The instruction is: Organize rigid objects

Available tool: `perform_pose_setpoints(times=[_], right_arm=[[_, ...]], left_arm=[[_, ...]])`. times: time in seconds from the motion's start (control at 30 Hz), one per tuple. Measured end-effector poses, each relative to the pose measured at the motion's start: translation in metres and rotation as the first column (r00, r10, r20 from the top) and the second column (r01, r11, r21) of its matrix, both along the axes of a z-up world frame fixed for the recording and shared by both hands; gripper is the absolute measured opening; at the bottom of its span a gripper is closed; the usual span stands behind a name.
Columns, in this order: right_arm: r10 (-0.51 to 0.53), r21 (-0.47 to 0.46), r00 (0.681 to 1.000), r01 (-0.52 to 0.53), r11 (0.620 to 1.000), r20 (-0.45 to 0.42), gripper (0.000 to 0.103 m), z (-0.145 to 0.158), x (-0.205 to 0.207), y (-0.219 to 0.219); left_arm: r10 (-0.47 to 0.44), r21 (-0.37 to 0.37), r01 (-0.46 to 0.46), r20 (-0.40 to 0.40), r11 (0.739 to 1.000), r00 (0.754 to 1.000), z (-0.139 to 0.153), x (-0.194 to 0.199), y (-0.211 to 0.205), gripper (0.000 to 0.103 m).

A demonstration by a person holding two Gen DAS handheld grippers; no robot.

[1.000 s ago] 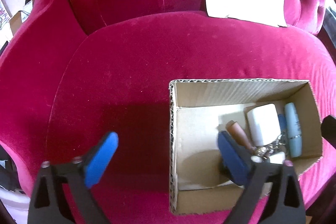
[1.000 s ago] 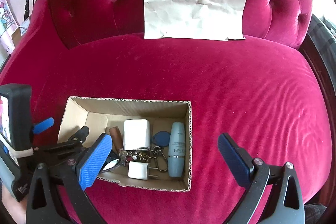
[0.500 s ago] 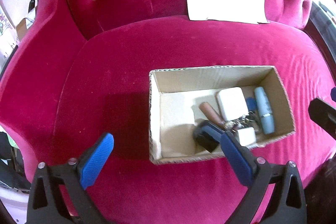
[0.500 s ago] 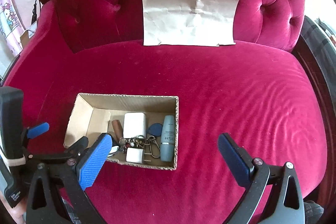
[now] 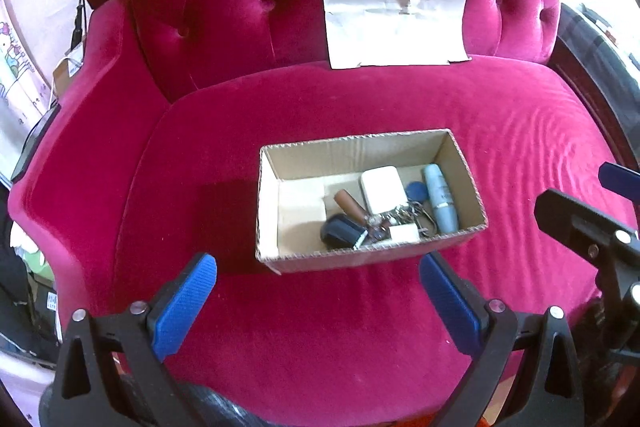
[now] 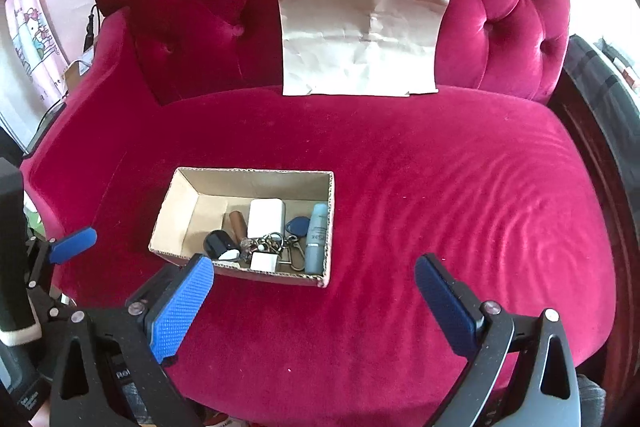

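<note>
The red sofa [image 6: 440,187] carries an open box [image 5: 372,259] on its seat, paper [image 6: 360,39] propped behind. In the box lie a charger [image 5: 382,189], tube [image 5: 440,197] and keys [image 5: 408,215]. My left gripper [image 5: 318,301] and right gripper [image 6: 314,301] hang wide, empty, short of it.

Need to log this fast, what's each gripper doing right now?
Left gripper: open, holding nothing.
Right gripper: open, holding nothing.

A crimson velvet sofa [image 6: 400,187] with a button-tufted back fills both views. A creased sheet of paper [image 6: 360,39] leans upright against that back, its lower edge touching the seat. Left of the sofa hangs a cartoon-printed curtain [image 6: 32,35]; right of it stands dark wooden furniture [image 6: 592,131].
</note>
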State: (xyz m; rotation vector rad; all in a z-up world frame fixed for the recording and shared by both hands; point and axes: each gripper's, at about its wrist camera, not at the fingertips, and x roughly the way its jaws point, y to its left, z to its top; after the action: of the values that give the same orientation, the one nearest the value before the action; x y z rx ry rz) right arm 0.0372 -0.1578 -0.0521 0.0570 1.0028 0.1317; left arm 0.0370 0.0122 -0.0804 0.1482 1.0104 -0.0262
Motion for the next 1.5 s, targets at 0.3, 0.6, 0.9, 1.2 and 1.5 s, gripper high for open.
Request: perform_pose_setpoints(times=[0.3, 0.6, 0.9, 1.2, 1.5], right_arm=[[0.015, -0.007, 0.999, -0.014, 1.000, 0.033, 0.103, 0.008, -0.028, -0.009], [0.026, -0.010, 0.998, -0.025, 1.000, 0.055, 0.103, 0.014, -0.037, -0.010], [0.022, -0.022, 0.996, -0.020, 1.000, 0.081, 0.103, 0.022, -0.040, -0.010], [0.018, -0.022, 0.996, -0.016, 1.000, 0.091, 0.103, 0.026, -0.041, -0.010], [0.016, -0.024, 0.995, -0.013, 1.000, 0.103, 0.103, 0.029, -0.042, -0.010]], left_arm=[[0.042, -0.058, -0.040, 0.041, 0.998, 0.998, 0.020, -0.034, -0.005, 0.103], [0.010, -0.044, -0.007, 0.065, 0.999, 0.998, 0.029, -0.043, -0.020, 0.103], [0.000, -0.057, 0.004, 0.071, 0.998, 0.997, 0.036, -0.044, -0.021, 0.103], [0.006, -0.067, -0.001, 0.076, 0.998, 0.997, 0.039, -0.045, -0.021, 0.103], [0.009, -0.069, -0.003, 0.076, 0.998, 0.997, 0.042, -0.045, -0.021, 0.103]])
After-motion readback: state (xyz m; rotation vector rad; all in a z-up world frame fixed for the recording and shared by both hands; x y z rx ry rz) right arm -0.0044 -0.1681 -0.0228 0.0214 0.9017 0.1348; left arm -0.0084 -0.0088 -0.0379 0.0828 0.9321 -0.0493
